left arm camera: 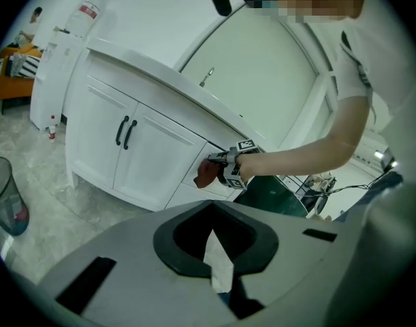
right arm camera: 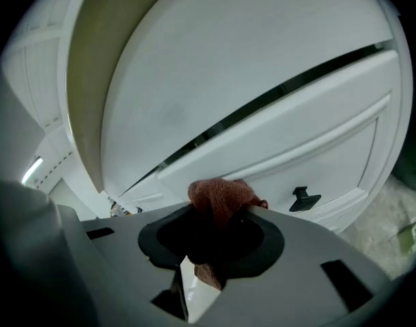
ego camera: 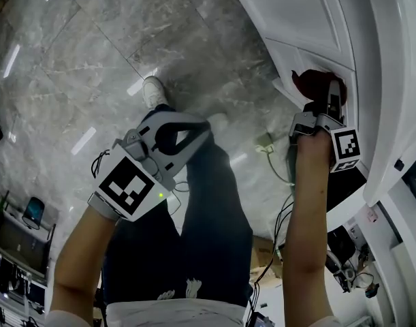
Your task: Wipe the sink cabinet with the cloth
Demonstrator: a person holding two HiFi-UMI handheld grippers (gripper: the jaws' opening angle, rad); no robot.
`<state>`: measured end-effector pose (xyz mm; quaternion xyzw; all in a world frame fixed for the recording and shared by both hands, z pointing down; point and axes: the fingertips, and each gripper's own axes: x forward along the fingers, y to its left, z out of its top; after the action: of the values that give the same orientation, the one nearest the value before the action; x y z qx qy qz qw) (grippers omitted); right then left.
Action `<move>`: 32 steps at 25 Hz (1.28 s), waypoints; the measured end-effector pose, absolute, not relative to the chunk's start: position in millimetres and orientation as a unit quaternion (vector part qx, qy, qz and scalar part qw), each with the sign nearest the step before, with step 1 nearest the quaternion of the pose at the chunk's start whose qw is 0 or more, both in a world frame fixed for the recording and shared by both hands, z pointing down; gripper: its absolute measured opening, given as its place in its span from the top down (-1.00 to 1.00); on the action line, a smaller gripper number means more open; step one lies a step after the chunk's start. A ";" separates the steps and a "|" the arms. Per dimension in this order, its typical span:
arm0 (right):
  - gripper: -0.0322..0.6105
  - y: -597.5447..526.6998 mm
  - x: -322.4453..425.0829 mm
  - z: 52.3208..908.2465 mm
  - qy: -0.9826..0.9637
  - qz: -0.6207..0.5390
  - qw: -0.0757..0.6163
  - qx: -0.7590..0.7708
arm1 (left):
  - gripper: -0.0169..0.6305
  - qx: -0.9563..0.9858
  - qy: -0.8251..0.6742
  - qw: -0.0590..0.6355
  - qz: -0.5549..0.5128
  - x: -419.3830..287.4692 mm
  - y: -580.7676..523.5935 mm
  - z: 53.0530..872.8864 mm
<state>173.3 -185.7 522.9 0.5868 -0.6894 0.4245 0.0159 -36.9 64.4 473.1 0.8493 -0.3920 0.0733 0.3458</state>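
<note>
The dark red cloth (ego camera: 310, 82) is bunched in my right gripper (ego camera: 325, 95), which is shut on it and presses it against the front of the white sink cabinet (ego camera: 296, 12), at a drawer front. In the right gripper view the cloth (right arm camera: 220, 195) sticks out from between the jaws of the right gripper (right arm camera: 218, 216), touching the white drawer panel (right arm camera: 262, 135). My left gripper (ego camera: 199, 131) hangs over the floor, away from the cabinet, jaws together and holding nothing. Seen from the left gripper view, the cloth (left arm camera: 206, 173) sits on the cabinet (left arm camera: 153, 148) right of the double doors.
A black drawer knob (right arm camera: 304, 197) lies just right of the cloth. Two black door handles (left arm camera: 126, 132) and a faucet (left arm camera: 206, 78) mark the cabinet. A wire bin (left arm camera: 7, 203) and a water dispenser (left arm camera: 51, 80) stand at the left. Cables (ego camera: 272, 157) lie on the marble floor near my legs.
</note>
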 end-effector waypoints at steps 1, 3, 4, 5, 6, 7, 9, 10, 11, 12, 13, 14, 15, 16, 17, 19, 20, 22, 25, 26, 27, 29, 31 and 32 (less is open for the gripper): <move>0.55 -185.2 173.5 520.6 -0.688 0.428 0.010 0.586 | 0.92 0.852 -0.387 0.344 0.076 -34.6 63.9 471.4; 0.55 -184.5 174.4 518.1 -0.685 0.431 0.003 0.587 | 0.91 0.856 -0.379 0.342 0.080 -31.3 63.0 469.1; 0.55 -184.3 174.9 517.7 -0.684 0.432 0.001 0.588 | 0.91 0.857 -0.377 0.342 0.081 -30.4 62.4 468.4; 0.55 -184.2 175.2 517.4 -0.683 0.434 -0.002 0.587 | 0.91 0.858 -0.375 0.342 0.082 -29.9 61.7 468.2; 0.55 -184.0 175.6 517.3 -0.682 0.436 -0.006 0.587 | 0.91 0.858 -0.373 0.342 0.083 -29.5 60.8 468.6; 0.55 -183.8 176.4 517.0 -0.681 0.439 -0.010 0.586 | 0.92 0.858 -0.373 0.342 0.085 -29.0 59.7 469.5; 0.55 -184.1 179.9 517.1 -0.682 0.440 -0.015 0.585 | 0.91 0.857 -0.373 0.344 0.087 -27.6 56.6 472.9; 0.55 -184.4 182.0 518.3 -0.683 0.439 -0.015 0.584 | 0.92 0.857 -0.373 0.346 0.087 -26.7 54.9 475.9; 0.55 -184.4 184.1 520.8 -0.684 0.438 -0.013 0.583 | 0.91 0.856 -0.372 0.348 0.088 -25.4 53.6 479.9; 0.55 -183.8 186.9 523.7 -0.686 0.438 -0.010 0.581 | 0.91 0.855 -0.371 0.351 0.089 -23.0 52.9 483.9; 0.55 -182.3 191.3 525.2 -0.687 0.438 -0.007 0.580 | 0.91 0.856 -0.368 0.353 0.092 -18.5 53.3 486.1; 0.55 -179.8 197.9 524.0 -0.688 0.438 -0.005 0.579 | 0.91 0.856 -0.365 0.354 0.095 -11.4 54.8 485.3; 0.55 -176.7 206.2 520.0 -0.688 0.439 -0.004 0.578 | 0.91 0.857 -0.361 0.353 0.098 -2.3 56.7 481.8; 0.55 -173.5 215.2 515.1 -0.687 0.440 -0.004 0.578 | 0.91 0.859 -0.358 0.352 0.099 7.4 58.3 477.1; 0.55 -170.4 224.0 511.0 -0.687 0.440 -0.004 0.579 | 0.91 0.860 -0.355 0.352 0.100 16.6 59.2 473.0; 0.55 -164.8 238.1 507.8 -0.686 0.440 -0.004 0.579 | 0.92 0.863 -0.348 0.350 0.103 32.1 59.9 469.4; 0.55 -162.4 244.6 507.9 -0.687 0.439 -0.003 0.579 | 0.91 0.865 -0.347 0.349 0.103 38.7 58.9 469.1; 0.55 -157.9 260.6 509.1 -0.691 0.431 0.006 0.580 | 0.91 0.866 -0.346 0.347 0.100 51.3 54.1 468.5; 0.55 -151.2 288.1 511.8 -0.688 0.429 0.010 0.584 | 0.91 0.867 -0.344 0.346 0.099 71.3 48.0 468.3; 0.55 -148.4 299.0 513.2 -0.685 0.429 0.013 0.589 | 0.92 0.868 -0.342 0.345 0.101 78.0 46.6 468.3; 0.55 -145.7 309.0 514.3 -0.681 0.429 0.016 0.593 | 0.91 0.869 -0.340 0.344 0.103 84.6 45.7 468.0; 0.55 -141.1 323.1 515.0 -0.678 0.432 0.011 0.594 | 0.91 0.871 -0.334 0.343 0.107 97.2 44.4 467.0; 0.55 -138.5 331.2 514.9 -0.679 0.436 0.006 0.590 | 0.91 0.873 -0.330 0.342 0.109 108.8 43.2 465.3; 0.55 -138.0 335.2 515.2 -0.681 0.434 0.010 0.590 | 0.92 0.874 -0.328 0.341 0.109 114.0 42.5 464.5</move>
<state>335.2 -138.0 515.2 0.5900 -0.6807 0.4341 0.0103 114.0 42.5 464.5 0.8741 -0.3279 0.1092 0.3412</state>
